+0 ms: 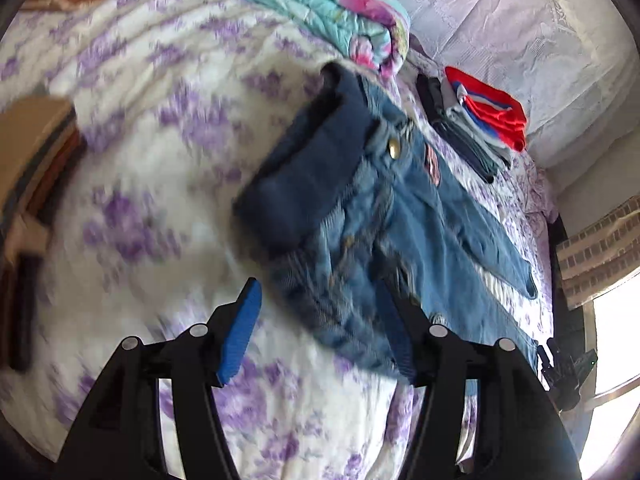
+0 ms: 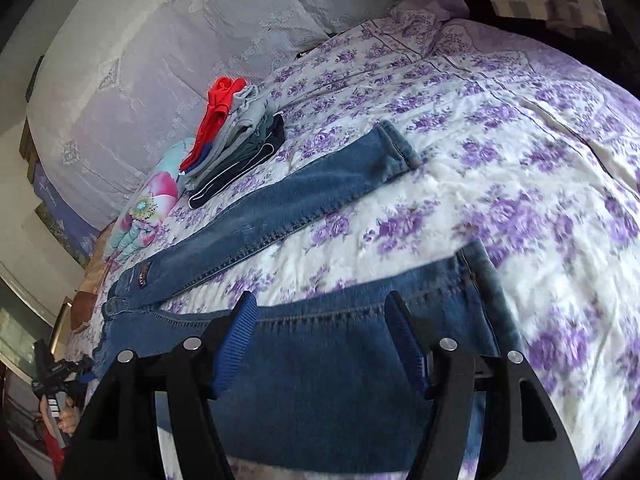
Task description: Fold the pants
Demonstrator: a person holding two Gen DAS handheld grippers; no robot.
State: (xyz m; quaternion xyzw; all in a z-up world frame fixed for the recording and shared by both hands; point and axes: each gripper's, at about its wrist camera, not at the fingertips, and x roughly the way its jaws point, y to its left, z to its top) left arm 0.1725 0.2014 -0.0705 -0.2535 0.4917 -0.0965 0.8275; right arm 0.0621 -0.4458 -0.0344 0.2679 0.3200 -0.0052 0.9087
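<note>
Blue jeans (image 1: 384,208) lie spread on the floral bedspread, waistband with a brass button (image 1: 394,147) toward the left gripper, legs splayed apart. My left gripper (image 1: 316,296) is open, hovering over the hip area, blue pads either side of the denim. In the right wrist view the far leg (image 2: 304,200) lies flat and the near leg (image 2: 360,344) runs under my right gripper (image 2: 320,308), which is open just above the cuff end. The left view is motion-blurred.
A stack of folded clothes with a red item on top (image 2: 232,136) sits near the headboard (image 2: 160,60). A rolled turquoise-pink quilt (image 1: 320,8) lies beside it. A window (image 1: 616,340) is at the bed's far side. The bedspread (image 2: 500,160) stretches to the right.
</note>
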